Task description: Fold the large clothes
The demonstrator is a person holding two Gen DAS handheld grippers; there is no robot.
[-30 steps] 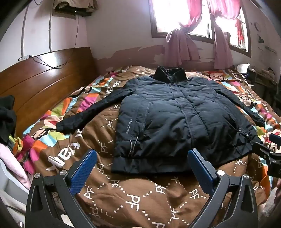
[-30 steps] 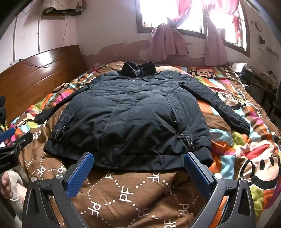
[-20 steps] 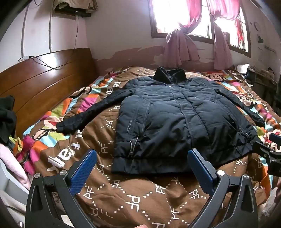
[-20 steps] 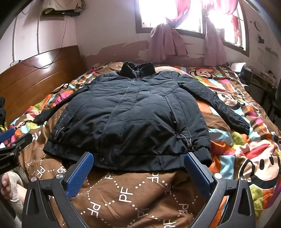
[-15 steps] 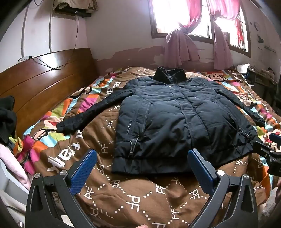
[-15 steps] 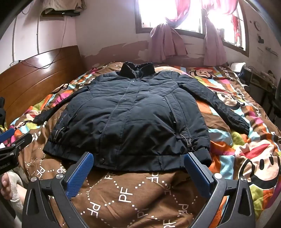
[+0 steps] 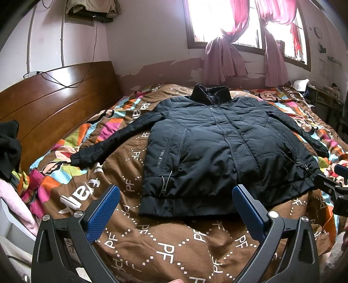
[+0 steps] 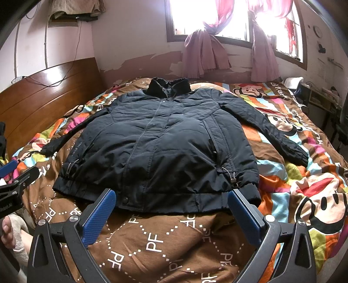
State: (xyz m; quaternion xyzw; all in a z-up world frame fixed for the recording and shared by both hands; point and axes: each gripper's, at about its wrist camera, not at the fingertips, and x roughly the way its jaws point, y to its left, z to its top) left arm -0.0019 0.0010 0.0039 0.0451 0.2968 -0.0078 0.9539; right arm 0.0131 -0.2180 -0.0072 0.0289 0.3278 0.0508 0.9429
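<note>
- Currently the left gripper hangs with its jaws spread wide and nothing between them; the black jacket lies flat just ahead of the blue pads, its hem nearest.
- The right gripper is likewise wide apart and empty, the jacket's hem just beyond its fingertips.
- Both sleeves reach out to either side over the patterned quilt; the collar points away from the jaws, toward the window.
- A wooden headboard stands off to the left of the jaws.
</note>
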